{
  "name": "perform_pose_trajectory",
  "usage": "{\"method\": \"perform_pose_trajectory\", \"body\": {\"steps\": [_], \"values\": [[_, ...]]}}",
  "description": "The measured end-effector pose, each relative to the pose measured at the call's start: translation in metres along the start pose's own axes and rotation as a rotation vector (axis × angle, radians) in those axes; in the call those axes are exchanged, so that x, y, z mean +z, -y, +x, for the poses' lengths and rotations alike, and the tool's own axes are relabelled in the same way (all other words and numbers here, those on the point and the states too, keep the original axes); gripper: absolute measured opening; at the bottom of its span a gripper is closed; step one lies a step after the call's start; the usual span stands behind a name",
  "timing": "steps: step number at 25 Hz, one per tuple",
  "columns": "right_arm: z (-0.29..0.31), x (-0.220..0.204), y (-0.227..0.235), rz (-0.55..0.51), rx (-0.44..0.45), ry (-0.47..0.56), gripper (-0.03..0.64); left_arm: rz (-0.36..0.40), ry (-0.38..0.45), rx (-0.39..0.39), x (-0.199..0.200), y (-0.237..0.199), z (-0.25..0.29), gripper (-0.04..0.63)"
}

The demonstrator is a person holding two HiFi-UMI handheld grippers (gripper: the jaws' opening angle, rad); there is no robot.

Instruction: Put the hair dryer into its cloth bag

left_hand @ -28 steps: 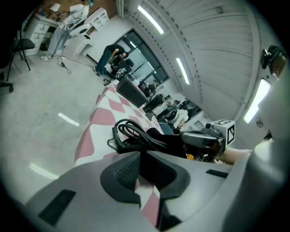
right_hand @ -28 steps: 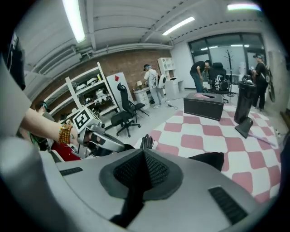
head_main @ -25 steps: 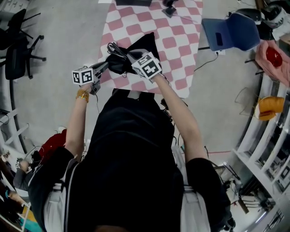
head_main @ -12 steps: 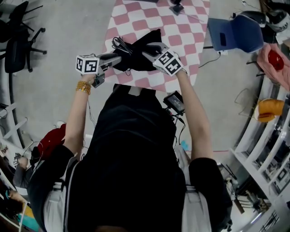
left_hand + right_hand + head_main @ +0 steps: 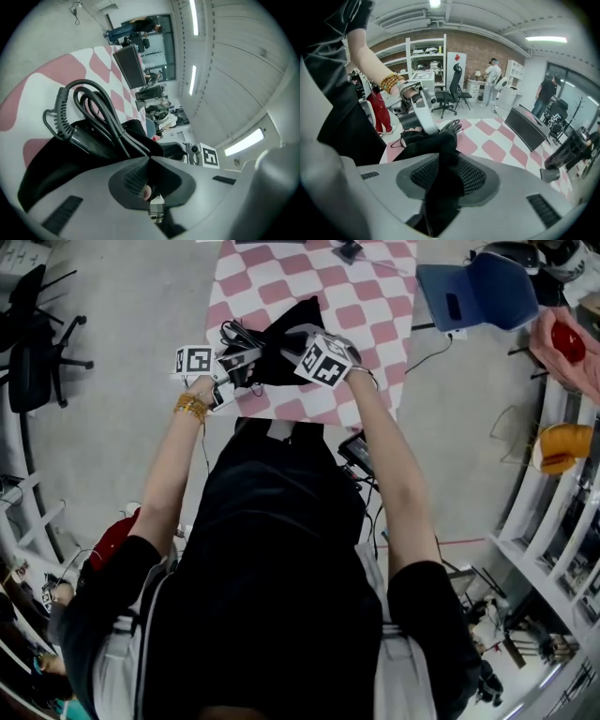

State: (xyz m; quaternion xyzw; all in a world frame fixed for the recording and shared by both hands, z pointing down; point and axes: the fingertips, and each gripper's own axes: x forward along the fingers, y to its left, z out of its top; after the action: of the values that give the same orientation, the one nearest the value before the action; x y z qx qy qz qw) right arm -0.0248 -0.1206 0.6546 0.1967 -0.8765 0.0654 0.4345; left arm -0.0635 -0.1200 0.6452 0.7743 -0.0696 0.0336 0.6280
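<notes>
The black cloth bag (image 5: 289,345) lies bunched on the near end of the checkered table (image 5: 375,324). The black hair dryer (image 5: 86,139) sits partly in the bag's mouth, its coiled cord (image 5: 93,107) sticking out at the left. My left gripper (image 5: 251,358) reaches in from the left just below the cord; its jaws have just closed and pinch the bag's edge (image 5: 149,161). My right gripper (image 5: 291,336) comes from the right. Its jaws have just been opening wider, and a thick fold of the bag (image 5: 440,159) is now pressed between the pads.
A dark flat screen (image 5: 130,65) stands at the table's far end. A blue chair (image 5: 487,298) is off the table's right side and a black office chair (image 5: 37,352) to the left. White shelving (image 5: 553,549) lines the right.
The left gripper has moved up and right, in against the bag under the cord. The right gripper has rolled and shifted slightly over the bag, still on the cloth.
</notes>
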Motion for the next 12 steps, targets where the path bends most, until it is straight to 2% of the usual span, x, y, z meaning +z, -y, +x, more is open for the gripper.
{"method": "perform_pose_trajectory", "body": {"steps": [2, 3, 4, 5, 7, 8, 10, 12], "values": [[0.002, -0.003, -0.004, -0.023, -0.006, -0.012, 0.130, -0.039, 0.056, -0.067, 0.003, 0.018, 0.001, 0.015], [0.002, -0.003, -0.005, -0.027, -0.012, -0.011, 0.130, -0.042, 0.086, -0.110, 0.007, 0.033, -0.001, 0.014], [0.001, -0.002, -0.005, -0.030, -0.018, -0.009, 0.130, -0.020, 0.110, -0.115, 0.011, 0.043, -0.006, 0.014], [0.001, -0.002, -0.004, -0.035, -0.024, -0.008, 0.130, 0.035, 0.119, -0.055, 0.015, 0.043, -0.017, 0.014], [0.002, -0.002, -0.003, -0.048, -0.033, -0.012, 0.130, 0.168, 0.113, 0.124, 0.017, 0.028, -0.043, 0.014], [0.002, -0.002, -0.003, -0.050, -0.035, -0.014, 0.130, 0.197, 0.115, 0.190, 0.015, 0.019, -0.056, 0.014], [0.002, -0.002, -0.003, -0.051, -0.033, -0.022, 0.130, 0.187, 0.134, 0.280, 0.004, 0.000, -0.077, 0.014], [0.002, -0.003, -0.005, -0.064, -0.029, -0.035, 0.130, 0.155, 0.168, 0.337, -0.010, -0.019, -0.098, 0.014]]}}
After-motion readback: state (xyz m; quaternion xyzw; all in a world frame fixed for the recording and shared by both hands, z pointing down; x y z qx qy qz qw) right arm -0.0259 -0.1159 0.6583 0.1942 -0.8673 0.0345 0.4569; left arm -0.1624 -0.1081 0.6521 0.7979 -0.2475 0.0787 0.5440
